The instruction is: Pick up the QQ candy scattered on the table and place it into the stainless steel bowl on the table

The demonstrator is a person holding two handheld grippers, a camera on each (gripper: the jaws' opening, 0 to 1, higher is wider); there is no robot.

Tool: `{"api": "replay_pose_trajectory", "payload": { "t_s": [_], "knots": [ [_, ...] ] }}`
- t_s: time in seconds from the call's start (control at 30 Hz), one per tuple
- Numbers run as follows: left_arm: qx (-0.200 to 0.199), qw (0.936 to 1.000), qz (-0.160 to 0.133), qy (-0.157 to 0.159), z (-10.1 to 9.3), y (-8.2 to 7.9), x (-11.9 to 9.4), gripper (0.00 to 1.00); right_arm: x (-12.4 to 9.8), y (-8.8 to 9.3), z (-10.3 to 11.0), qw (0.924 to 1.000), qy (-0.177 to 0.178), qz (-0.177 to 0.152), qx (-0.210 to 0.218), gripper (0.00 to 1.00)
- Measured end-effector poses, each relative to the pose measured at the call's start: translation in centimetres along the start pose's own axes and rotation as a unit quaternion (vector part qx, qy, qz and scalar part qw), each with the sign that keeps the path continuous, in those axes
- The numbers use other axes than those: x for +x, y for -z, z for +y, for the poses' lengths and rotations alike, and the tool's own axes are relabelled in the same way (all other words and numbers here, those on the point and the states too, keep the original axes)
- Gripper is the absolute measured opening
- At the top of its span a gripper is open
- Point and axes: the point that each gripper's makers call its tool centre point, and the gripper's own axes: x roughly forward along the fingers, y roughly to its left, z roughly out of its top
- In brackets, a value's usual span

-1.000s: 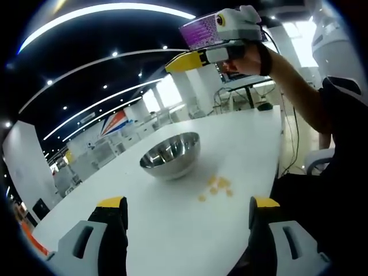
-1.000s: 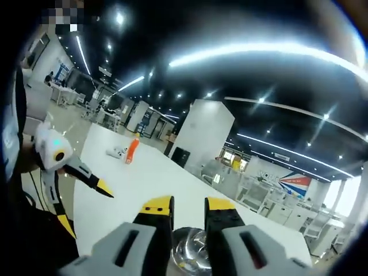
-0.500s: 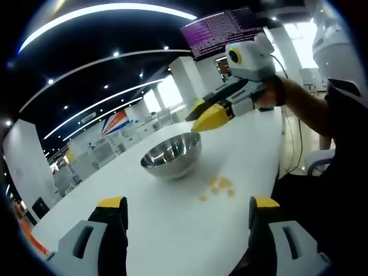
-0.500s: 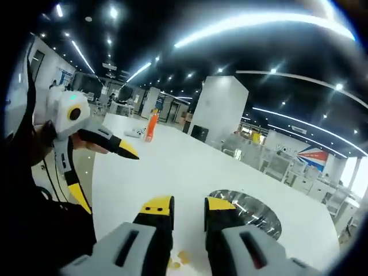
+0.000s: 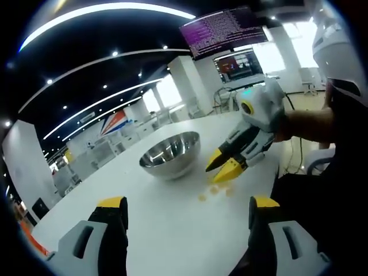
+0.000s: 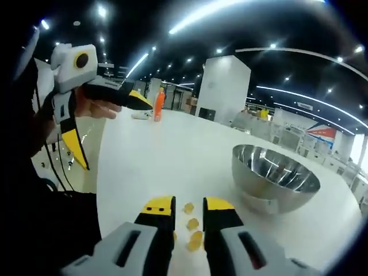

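With your right gripper [image 6: 188, 206] jaws slightly apart over the QQ candy [image 6: 193, 224] near the stainless steel bowl [image 6: 275, 177], straddle one piece squarely; your left gripper [image 5: 188, 204] stays wide open

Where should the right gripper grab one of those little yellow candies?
Grip a candy across its sides, probably coming straight down from above: the pieces are small, lie flat on the table and sit close together, so take an outer one. The right gripper hangs just over them, jaws slightly apart.
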Motion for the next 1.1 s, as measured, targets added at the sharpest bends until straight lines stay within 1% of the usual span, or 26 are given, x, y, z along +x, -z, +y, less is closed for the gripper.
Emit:
{"api": "replay_pose_trajectory", "payload": {
  "t_s": [0.07, 0.13, 0.2, 0.3, 0.47, 0.7, 0.97, 1.1],
  "knots": [
    [0.002, 1.0000, 0.001, 0.000, 0.0, 0.0, 0.1, 0.87, 0.0, 0.6, 0.6, 0.9999, -0.009, -0.003, 0.010, 0.17],
    [0.002, 1.0000, 0.002, 0.001, 0.0, 0.0, 0.2, 0.87, 0.2, 1.5, 1.1, 0.9997, -0.014, 0.004, 0.018, 0.16],
    [0.004, 1.0000, 0.002, 0.002, -0.1, 0.0, 0.3, 0.87, 0.2, 2.3, 1.5, 0.9997, -0.015, 0.013, 0.017, 0.16],
    [0.004, 1.0000, -0.001, 0.005, -0.2, -0.2, 0.4, 0.87, 0.1, 2.9, 1.8, 0.9995, -0.016, 0.021, 0.017, 0.16],
    [0.005, 1.0000, -0.001, 0.001, -0.1, -0.2, 0.4, 0.87, 0.2, 3.5, 1.9, 0.9992, -0.018, 0.025, 0.024, 0.14],
    [0.005, 1.0000, -0.002, 0.000, 0.0, -0.3, 0.3, 0.86, 0.2, 3.8, 2.2, 0.9991, -0.025, 0.028, 0.017, 0.12],
    [0.007, 1.0000, -0.002, 0.002, -0.1, -0.4, 0.3, 0.86, 0.4, 4.2, 2.3, 0.9992, -0.024, 0.031, 0.009, 0.12],
    [0.008, 1.0000, -0.001, 0.001, 0.0, -0.3, 0.3, 0.86, 0.4, 4.4, 2.3, 0.9993, -0.019, 0.032, 0.011, 0.07]
  ]
}}
